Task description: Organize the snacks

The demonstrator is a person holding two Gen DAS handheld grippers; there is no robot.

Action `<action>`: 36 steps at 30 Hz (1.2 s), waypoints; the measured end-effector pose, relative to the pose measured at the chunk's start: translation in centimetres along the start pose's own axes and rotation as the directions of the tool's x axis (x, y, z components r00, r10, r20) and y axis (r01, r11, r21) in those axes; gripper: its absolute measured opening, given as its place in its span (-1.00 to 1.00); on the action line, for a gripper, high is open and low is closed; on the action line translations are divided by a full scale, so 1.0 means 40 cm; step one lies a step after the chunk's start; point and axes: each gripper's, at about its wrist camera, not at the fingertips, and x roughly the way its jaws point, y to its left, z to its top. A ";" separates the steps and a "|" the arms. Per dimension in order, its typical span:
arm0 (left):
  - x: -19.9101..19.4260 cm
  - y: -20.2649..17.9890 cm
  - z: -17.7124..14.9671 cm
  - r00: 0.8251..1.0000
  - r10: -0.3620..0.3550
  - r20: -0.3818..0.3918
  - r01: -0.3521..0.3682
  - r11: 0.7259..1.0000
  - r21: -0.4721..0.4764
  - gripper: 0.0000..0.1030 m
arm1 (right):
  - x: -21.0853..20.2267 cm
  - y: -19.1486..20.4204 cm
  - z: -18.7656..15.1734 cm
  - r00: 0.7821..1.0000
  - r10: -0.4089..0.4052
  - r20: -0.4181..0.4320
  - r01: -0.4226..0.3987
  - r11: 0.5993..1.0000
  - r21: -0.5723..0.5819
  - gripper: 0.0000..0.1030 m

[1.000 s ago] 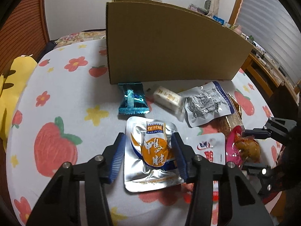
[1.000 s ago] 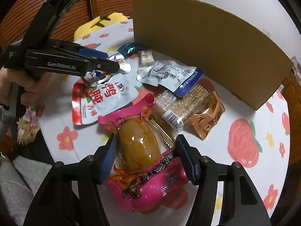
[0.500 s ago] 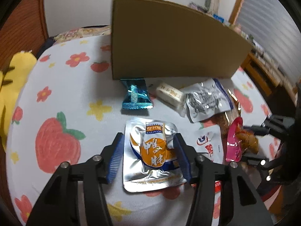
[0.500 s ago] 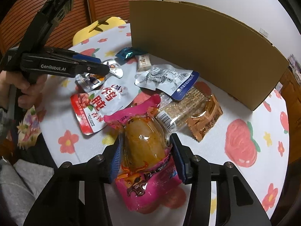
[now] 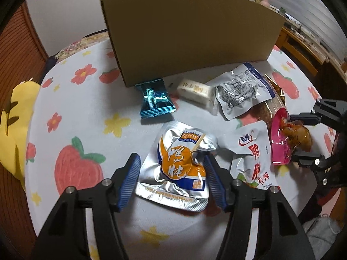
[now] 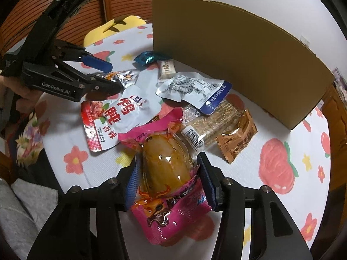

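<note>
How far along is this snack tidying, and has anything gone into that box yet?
Nothing shown packed; the brown cardboard box hides its inside. In hand: the right gripper is shut on the pink pouch with a brown drumstick, while the open left gripper straddles the silver-and-orange foil pouch. Left on the tablecloth: teal candy wrapper, white-and-red pouch and others.

The left tool [image 5: 171, 179] hangs over a silver-and-orange pouch [image 5: 177, 166] on the fruit-print worktop [image 5: 86, 112], its blue pads [image 5: 130, 182] spread to either side of the pouch with a gap at the left pad. Just right lies a white pouch [image 5: 253, 153] with red characters. Behind them sit a teal candy [image 5: 155, 100], a white bar [image 5: 195, 90] and a grey pouch [image 5: 243, 91], before an upright cardboard box [image 5: 190, 34]. At far right the right tool [image 5: 303, 138] straddles a pink pack [image 5: 282, 138].
</note>
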 end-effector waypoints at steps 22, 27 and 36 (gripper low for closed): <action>-0.070 0.050 -0.023 0.990 -0.072 0.124 0.083 0.993 -0.086 -0.31 | 0.007 -0.017 0.008 0.998 0.057 -0.016 -0.057 0.998 0.008 0.02; -0.085 0.038 -0.024 0.986 -0.067 0.152 0.080 0.994 -0.080 -0.31 | -0.006 -0.008 0.004 0.999 0.033 0.010 -0.033 0.999 0.012 -0.18; -0.127 0.014 -0.008 0.974 -0.073 0.213 0.089 0.994 -0.069 -0.30 | -0.057 -0.017 -0.002 0.995 0.050 0.082 -0.056 0.996 0.064 -0.19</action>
